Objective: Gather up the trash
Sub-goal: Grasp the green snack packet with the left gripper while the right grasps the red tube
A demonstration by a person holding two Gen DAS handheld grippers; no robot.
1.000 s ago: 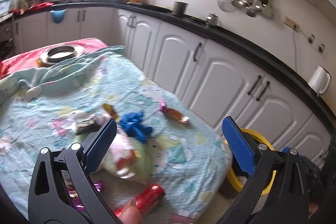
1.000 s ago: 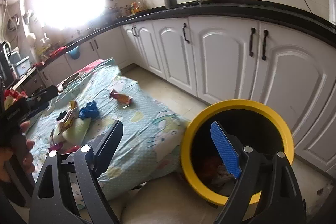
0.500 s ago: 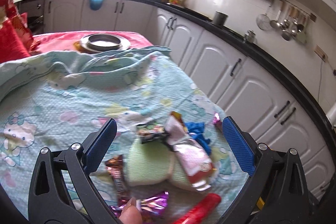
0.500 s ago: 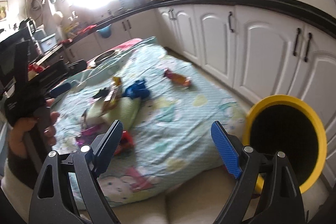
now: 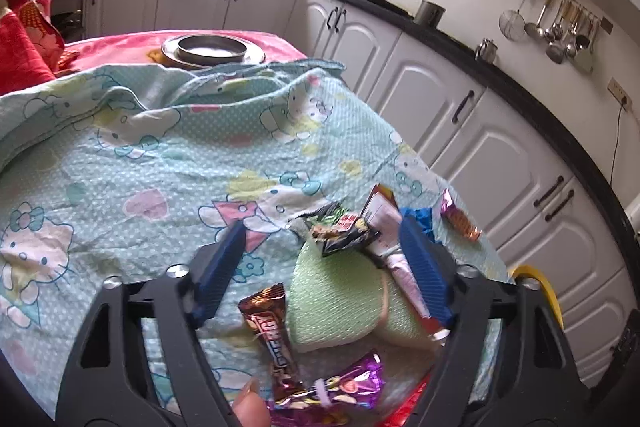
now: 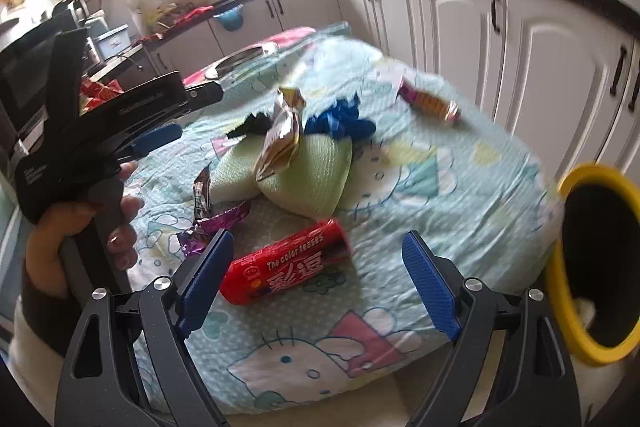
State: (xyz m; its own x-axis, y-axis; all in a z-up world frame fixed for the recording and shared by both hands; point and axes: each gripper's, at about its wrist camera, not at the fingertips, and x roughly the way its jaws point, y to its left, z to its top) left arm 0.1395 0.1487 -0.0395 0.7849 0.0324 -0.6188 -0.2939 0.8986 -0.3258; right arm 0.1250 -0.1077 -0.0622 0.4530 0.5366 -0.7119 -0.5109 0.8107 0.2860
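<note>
Left gripper (image 6: pixel 160 139): jaws spread wide, nothing held, above crinkled foil wrappers. Red cylindrical tube (image 6: pixel 286 261): glossy, printed, lies flat on the patterned cotton sheet (image 6: pixel 460 163), long axis running lower-left to upper-right, between the fingers of the right gripper (image 6: pixel 318 283), jaws wide, empty. Yellow-rimmed bin (image 6: pixel 592 263): round, at sheet's right edge

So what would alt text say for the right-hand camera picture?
An open right gripper hangs over a red snack tube on a cartoon-print sheet, with wrappers beyond and a yellow bin at right.
</note>
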